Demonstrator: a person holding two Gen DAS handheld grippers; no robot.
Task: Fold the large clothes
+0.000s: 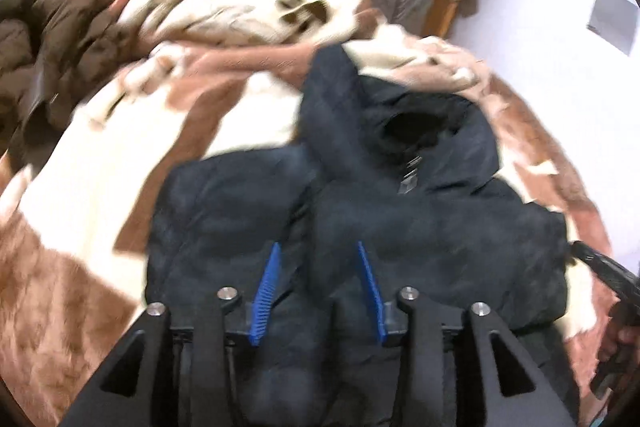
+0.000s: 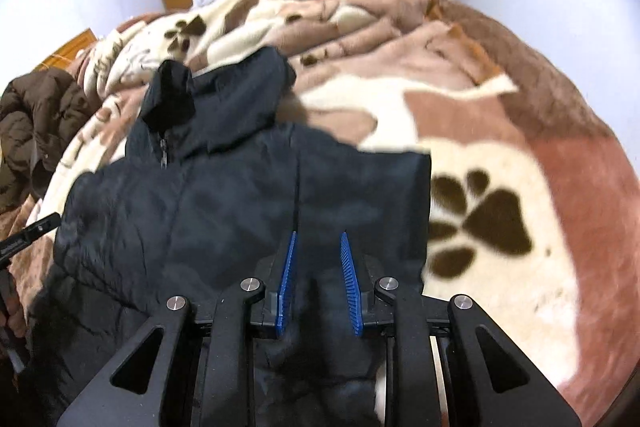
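Left tool [image 1: 318, 247] sits fairly wide over the navy jacket [image 1: 360, 211], nothing pinched. Right tool [image 2: 318, 237] is narrower, fabric bunched between its pads [image 2: 287, 283], can't tell if it's gripped. Jacket's lying on the paw-print blanket [image 2: 500, 147] on the bed, brown coat [image 1: 48, 43] off left.

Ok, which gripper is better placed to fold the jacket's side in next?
Right, probably. The right gripper sits at the edge of the navy jacket, fabric seemingly pinched in its jaws; the left gripper hangs open over the middle.
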